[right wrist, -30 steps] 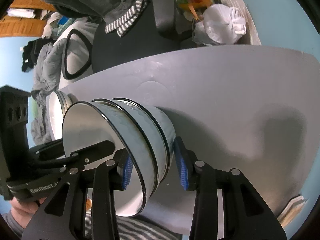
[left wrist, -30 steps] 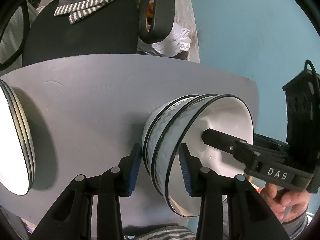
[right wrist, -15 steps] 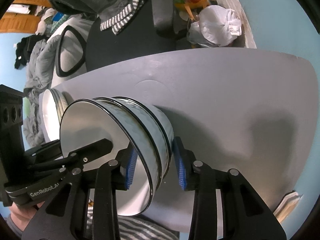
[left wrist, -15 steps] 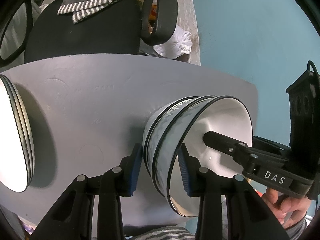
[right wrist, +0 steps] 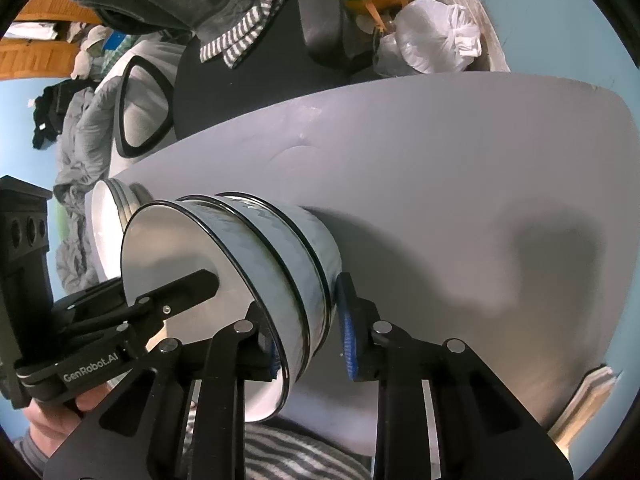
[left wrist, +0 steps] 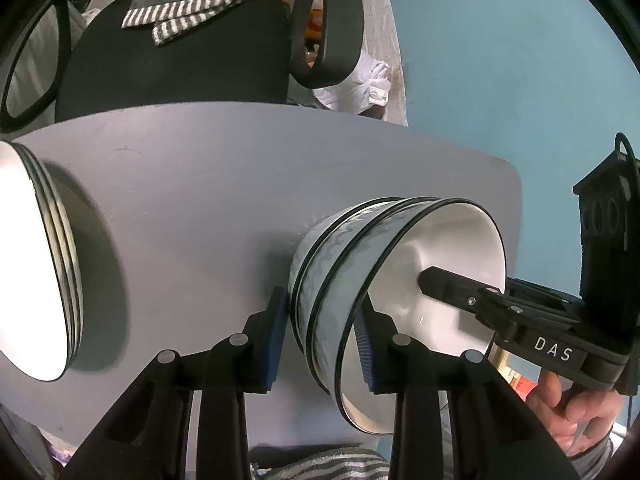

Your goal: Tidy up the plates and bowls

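A stack of three bowls (left wrist: 360,264) stands on the grey surface (left wrist: 192,208), near its right edge and towards the near side. Both claws straddle the wall of this stack from opposite sides. The left claw (left wrist: 320,344) has one blue pad inside the top bowl and the other outside the stack; its jaws have just been closing, and the outer pad still shows a narrow gap to the bowl wall, so it looks not yet clamped. The right claw (right wrist: 310,342) likewise has one pad inside the rim and one outside on the right; its jaws have also just been closing, and the outer pad stands slightly clear of the bowls (right wrist: 280,248).

A stack of plates (left wrist: 44,264) lies at the surface's left edge, well apart from the bowls, with bare surface between them. A hand (left wrist: 576,412) holds the right claw's handle at the near right.

Beyond the far edge of the surface is a black office chair (left wrist: 176,56) with a striped cloth (left wrist: 188,20) draped over it, and a white plastic bag (right wrist: 436,36) beside it. The wall (left wrist: 500,60) to the right is light blue. A striped fabric (right wrist: 296,456) shows at the near edge.
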Demonstrator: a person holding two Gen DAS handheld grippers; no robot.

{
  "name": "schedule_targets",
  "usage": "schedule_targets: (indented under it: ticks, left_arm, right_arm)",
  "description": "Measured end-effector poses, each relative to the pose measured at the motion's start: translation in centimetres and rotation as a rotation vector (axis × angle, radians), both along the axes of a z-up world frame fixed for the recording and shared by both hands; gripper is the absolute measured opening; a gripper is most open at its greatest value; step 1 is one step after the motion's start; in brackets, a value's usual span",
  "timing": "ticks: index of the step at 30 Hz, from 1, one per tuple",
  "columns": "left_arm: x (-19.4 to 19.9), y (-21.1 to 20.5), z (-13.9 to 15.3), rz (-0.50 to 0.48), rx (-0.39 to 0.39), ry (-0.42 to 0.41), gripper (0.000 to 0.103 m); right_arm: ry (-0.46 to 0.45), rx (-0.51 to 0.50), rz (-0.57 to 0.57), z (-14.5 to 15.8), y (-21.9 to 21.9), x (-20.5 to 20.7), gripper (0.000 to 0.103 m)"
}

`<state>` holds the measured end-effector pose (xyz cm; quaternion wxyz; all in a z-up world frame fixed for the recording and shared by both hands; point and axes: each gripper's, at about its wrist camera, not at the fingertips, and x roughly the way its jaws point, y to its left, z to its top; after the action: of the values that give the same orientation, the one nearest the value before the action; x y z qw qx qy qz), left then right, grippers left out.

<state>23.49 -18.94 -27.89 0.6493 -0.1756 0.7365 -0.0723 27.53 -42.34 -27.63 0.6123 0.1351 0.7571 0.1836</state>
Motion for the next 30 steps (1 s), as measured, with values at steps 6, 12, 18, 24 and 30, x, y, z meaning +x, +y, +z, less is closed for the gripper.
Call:
schedule_targets:
  ticks: [6, 12, 18, 24, 30]
  left_arm:
    - [-0.7, 0.5, 0.2, -0.002, 0.011, -0.003, 0.031]
    - [-1.4, 1.5, 0.7, 0.010, 0.012, -0.008, 0.031]
    - [-2.0, 2.8, 1.4, 0.024, 0.012, -0.022, 0.031]
    - [-2.9, 4.4, 2.1, 0.050, 0.010, -0.032, 0.031]
    - [-3.7, 6.4, 3.2, 0.083, 0.015, -0.047, 0.031]
  right_arm:
    - [0.009, -0.003, 0.003, 0.1, 0.8, -0.7, 0.023]
    - [0.003, -0.015, 0.019, 0.6, 2.1, -1.1, 0.023]
    - [-0.010, -0.025, 0.043, 1.3, 3.8, -1.3, 0.022]
    - [-0.020, -0.032, 0.068, 1.9, 5.5, -1.9, 0.022]
    - [-0.038, -0.039, 0.095, 3.1, 8.2, -1.9, 0.022]
